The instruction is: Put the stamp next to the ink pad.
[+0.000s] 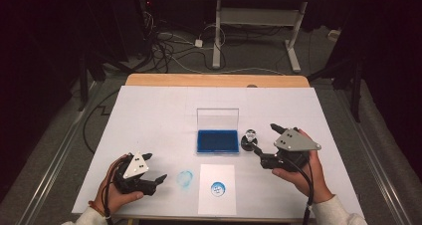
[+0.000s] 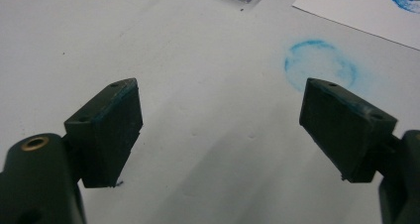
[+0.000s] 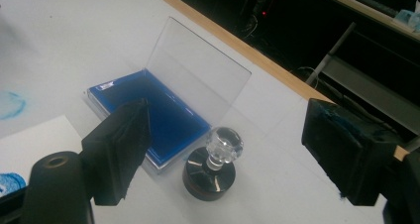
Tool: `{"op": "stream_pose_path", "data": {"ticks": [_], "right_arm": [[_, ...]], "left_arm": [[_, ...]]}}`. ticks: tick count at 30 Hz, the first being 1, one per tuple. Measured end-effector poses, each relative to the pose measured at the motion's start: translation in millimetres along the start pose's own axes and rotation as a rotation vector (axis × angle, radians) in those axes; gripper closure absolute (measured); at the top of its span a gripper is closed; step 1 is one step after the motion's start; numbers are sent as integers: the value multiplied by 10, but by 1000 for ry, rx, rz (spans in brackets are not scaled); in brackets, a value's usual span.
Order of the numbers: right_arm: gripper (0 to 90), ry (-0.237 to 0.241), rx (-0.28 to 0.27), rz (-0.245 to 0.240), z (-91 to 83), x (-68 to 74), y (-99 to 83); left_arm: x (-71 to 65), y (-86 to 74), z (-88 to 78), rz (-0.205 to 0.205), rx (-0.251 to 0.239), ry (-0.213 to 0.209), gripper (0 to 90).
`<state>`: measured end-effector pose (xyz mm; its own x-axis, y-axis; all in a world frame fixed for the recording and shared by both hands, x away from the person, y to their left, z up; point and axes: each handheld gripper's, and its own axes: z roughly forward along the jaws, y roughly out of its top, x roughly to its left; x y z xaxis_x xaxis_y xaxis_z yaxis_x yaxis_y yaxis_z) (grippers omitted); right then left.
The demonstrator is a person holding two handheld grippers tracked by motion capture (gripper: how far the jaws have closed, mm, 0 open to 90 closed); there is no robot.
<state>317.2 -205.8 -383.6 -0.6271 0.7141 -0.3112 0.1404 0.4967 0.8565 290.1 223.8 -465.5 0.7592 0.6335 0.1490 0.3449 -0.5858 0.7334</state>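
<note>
- Your right tool (image 1: 263, 143) stands wide open with nothing between its jaws; in the right gripper view the two black pads bracket the stamp without touching it.
- The stamp (image 3: 213, 169), a dark round base with a clear faceted knob on top, stands upright on the tabletop (image 1: 149, 115), midway between those jaws and a little ahead of them.
- In the high view the stamp (image 1: 248, 139) sits at about 10 o'clock from your right hand (image 1: 303, 172), just beside the right edge of the ink pad.
- The ink pad (image 1: 217, 141) is a blue pad in a clear case, its transparent lid (image 1: 217, 119) raised upright at the far side; it lies near the tabletop's centre.
- Your left tool (image 1: 154, 172) is also wide open and holds nothing, its jaws hovering low over bare white tabletop at the near left.
- A smudged blue ring of ink (image 1: 185, 178) marks the tabletop at 3 o'clock from the left tool, near its tips; in the left gripper view it lies just beyond the right-hand jaw.
- A white sheet of paper (image 1: 217, 205) lies at 6 o'clock from the ink pad, bearing a round blue stamp print (image 1: 217, 188).
</note>
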Motion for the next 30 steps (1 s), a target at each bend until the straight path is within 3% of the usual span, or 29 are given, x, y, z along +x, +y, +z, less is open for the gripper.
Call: {"op": "stream_pose_path", "data": {"ticks": [21,30], "right_arm": [[194,-21,-19,-75,-271,-9,-303],[195,-36,-34,-39,-362,-45,-529]], "left_arm": [[-6,-1,17,-2,11,-1,165],[-24,4,30,10,18,3,165]]}}
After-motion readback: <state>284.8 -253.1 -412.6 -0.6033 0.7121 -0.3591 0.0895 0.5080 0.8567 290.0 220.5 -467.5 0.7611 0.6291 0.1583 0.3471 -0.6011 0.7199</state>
